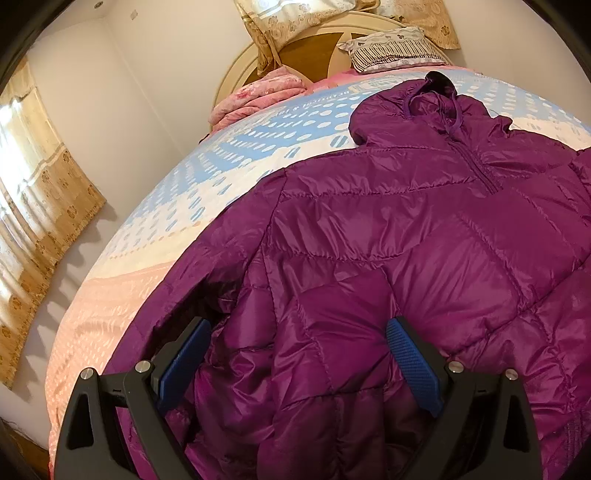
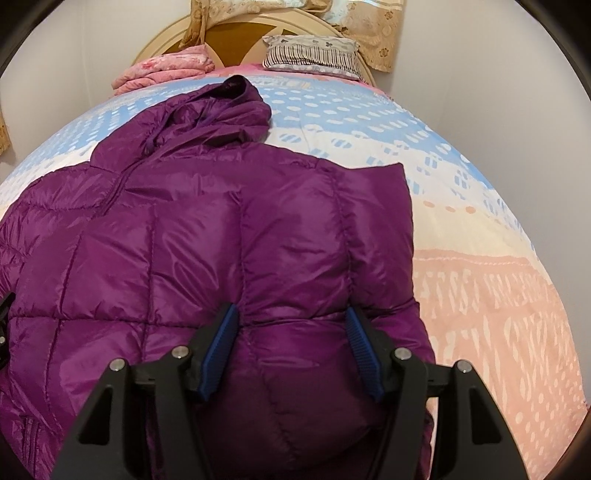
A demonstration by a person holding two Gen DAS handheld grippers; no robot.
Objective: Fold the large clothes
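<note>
The location is a bedroom in a private home. A bed fills most of both views, covered with a bedspread patterned in blue, white and pink bands. A rounded cream and brown headboard stands against a plain white wall. A striped pillow and a folded pink quilt lie at the head end. Gold floral curtains hang at a window on the left side, with daylight passing through the fabric.
</note>
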